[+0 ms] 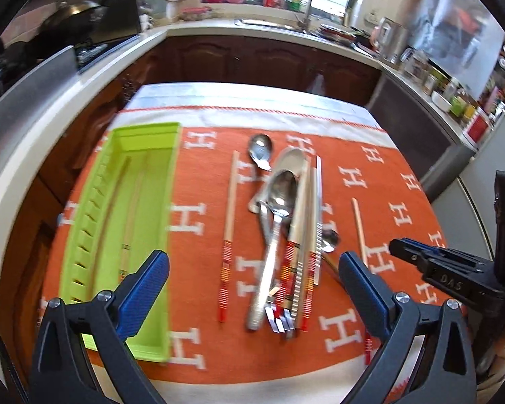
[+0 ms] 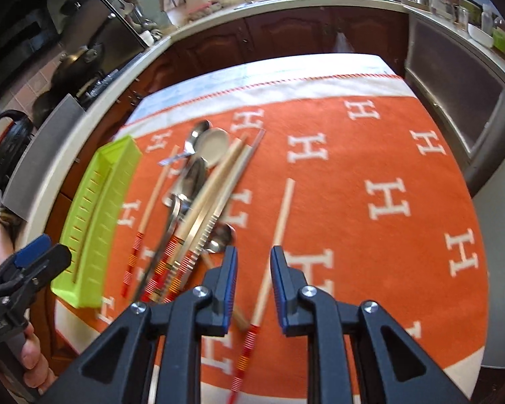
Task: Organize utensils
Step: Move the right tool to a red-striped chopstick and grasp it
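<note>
Hovering over an orange cloth (image 1: 205,175) patterned with white H letters, the left gripper (image 1: 252,282) fills the bottom of the left wrist view with its jaws spread wide and nothing between the blue pads (image 1: 144,289). Beyond them, at the centre of that frame, lies a heap of utensils (image 1: 286,235): metal spoons (image 1: 279,192), a pale ladle-shaped spoon and several chopsticks with red and white striped ends, crossing and touching one another. One chopstick (image 1: 229,232) lies alone just to the left of the heap, and another lone chopstick (image 1: 360,229) lies to its right. At the left of the frame stands a lime green tray (image 1: 94,222), long and narrow, with a pair of chopsticks (image 1: 131,215) already lying lengthwise inside it. In the right wrist view the right gripper (image 2: 252,289) sits at the bottom centre, its jaws parted only a little and pressing on nothing; the lone chopstick (image 2: 279,232) runs on the cloth under the gap between them, its striped end toward the lower edge. The heap (image 2: 198,195) lies to the upper left of this gripper, with the green tray (image 2: 94,222) farther left at the cloth's edge. A person's hand (image 2: 33,360) shows at the lower left of this view, holding the left gripper's handle. A kitchen counter (image 1: 252,20) with a sink curves across the top of both views.
</note>
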A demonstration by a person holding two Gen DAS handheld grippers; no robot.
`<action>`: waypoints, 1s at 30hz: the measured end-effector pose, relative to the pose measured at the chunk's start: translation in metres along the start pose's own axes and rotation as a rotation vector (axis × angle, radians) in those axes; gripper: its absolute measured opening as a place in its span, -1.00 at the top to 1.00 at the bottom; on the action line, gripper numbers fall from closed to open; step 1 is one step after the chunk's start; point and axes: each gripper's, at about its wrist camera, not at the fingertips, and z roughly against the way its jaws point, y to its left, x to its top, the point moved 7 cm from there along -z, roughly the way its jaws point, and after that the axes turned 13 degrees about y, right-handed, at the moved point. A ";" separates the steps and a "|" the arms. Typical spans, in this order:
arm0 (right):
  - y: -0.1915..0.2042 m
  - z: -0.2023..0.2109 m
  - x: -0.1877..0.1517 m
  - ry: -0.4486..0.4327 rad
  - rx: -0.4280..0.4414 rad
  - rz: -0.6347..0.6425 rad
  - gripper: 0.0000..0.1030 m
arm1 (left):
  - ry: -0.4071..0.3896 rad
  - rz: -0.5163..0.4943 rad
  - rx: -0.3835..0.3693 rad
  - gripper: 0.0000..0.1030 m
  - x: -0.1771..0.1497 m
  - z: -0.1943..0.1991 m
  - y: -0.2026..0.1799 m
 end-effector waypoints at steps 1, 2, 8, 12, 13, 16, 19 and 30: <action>-0.002 -0.001 -0.003 0.009 0.000 -0.003 0.61 | 0.009 -0.008 -0.006 -0.94 -0.002 -0.003 -0.006; -0.005 -0.004 -0.006 0.031 0.002 -0.008 0.61 | 0.016 -0.018 -0.010 -0.94 -0.003 -0.006 -0.011; -0.016 -0.011 -0.021 0.050 -0.013 -0.013 0.61 | 0.036 -0.050 0.002 -0.94 -0.007 -0.018 -0.030; -0.015 -0.021 -0.026 0.073 0.018 -0.016 0.61 | 0.046 -0.031 -0.027 -0.94 -0.009 -0.027 -0.032; -0.015 -0.023 -0.027 0.077 0.026 -0.017 0.61 | 0.050 -0.024 -0.030 -0.94 -0.008 -0.030 -0.031; -0.010 -0.031 -0.026 0.091 0.052 -0.010 0.61 | 0.072 -0.004 -0.046 -0.94 -0.009 -0.036 -0.028; -0.002 -0.040 -0.022 0.099 0.041 0.019 0.61 | 0.113 -0.017 -0.050 -0.94 -0.011 -0.044 -0.029; 0.010 -0.051 -0.013 0.048 -0.126 0.142 0.65 | 0.139 -0.129 0.045 -0.87 -0.012 -0.055 -0.042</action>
